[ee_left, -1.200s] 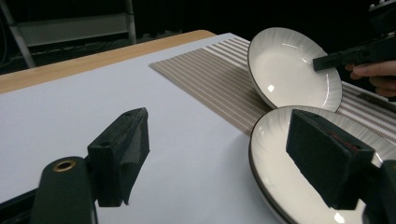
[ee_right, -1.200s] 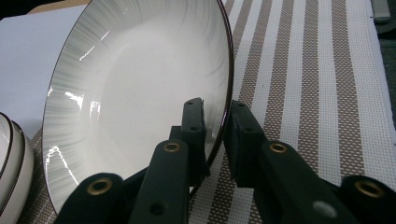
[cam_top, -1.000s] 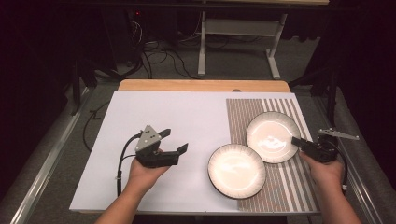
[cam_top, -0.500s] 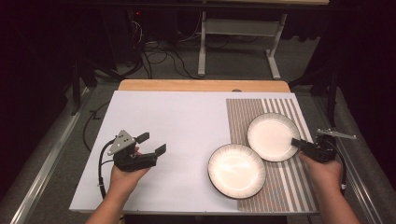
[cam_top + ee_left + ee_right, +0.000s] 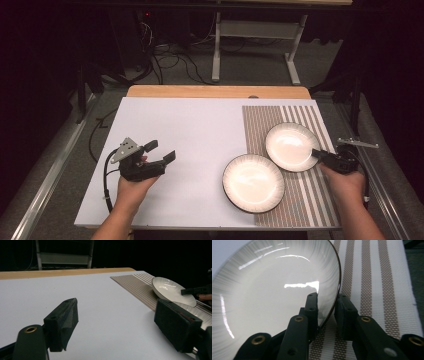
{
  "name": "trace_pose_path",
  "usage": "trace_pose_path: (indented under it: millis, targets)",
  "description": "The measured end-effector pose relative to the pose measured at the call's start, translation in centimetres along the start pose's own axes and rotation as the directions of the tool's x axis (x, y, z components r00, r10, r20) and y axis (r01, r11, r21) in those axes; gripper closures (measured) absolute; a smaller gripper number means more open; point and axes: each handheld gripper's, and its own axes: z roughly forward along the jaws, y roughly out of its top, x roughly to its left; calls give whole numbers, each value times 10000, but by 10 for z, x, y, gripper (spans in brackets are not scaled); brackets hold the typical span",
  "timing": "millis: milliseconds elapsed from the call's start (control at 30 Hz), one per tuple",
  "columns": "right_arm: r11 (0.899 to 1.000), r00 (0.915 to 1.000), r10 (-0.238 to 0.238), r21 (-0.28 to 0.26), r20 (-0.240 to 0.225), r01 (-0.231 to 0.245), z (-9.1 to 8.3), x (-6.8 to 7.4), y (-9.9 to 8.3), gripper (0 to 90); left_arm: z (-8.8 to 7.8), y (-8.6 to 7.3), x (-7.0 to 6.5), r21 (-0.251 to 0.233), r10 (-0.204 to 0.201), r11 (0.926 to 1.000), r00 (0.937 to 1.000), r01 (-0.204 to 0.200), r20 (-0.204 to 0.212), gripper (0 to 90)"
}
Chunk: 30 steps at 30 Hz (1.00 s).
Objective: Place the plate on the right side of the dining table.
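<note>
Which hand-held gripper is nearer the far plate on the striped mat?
Right. The right hand-held gripper straddles the far plate at its rim, one jaw inside, one outside. The left hand-held gripper is well off over the white board.

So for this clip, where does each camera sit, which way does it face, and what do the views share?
High view: above the person's side, facing forward and down on the table; both forearms, left gripper, right gripper.
Left gripper view: low over the table, looking past its wide-apart jaws toward the striped mat.
Right gripper view: looking along its jaws, which straddle the far plate rim.
Shared: the far plate appears in all three.
</note>
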Motion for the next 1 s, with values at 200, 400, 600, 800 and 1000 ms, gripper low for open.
trace_pose_path:
  millis: [200, 400, 600, 800, 1000]
  targets:
    - [9997, 9996, -250, 20, 109, 249, -1, 5, 0, 764, 0, -1, 1, -38, -76, 10000, 10000, 76, 10, 203]
    - [9986, 9982, -529, -70, 266, 531, -2, 7, -1, 717, 1, -1, 1, -15, -71, 10000, 10000, 71, -12, 203]
    - [9972, 9985, -506, -537, 198, 516, -9, 7, -1, 562, 1, -3, 0, 105, 158, 9998, 9998, -157, -136, 197]
    - [9840, 9951, -988, -1489, 33, 982, -24, 17, -2, 393, 0, -5, -3, 163, 470, 9988, 9983, -464, -339, 182]
    - [9571, 9851, -1657, -2486, -471, 1491, -39, 34, -4, 271, -1, -6, -4, 174, 646, 9978, 9966, -638, -515, 169]
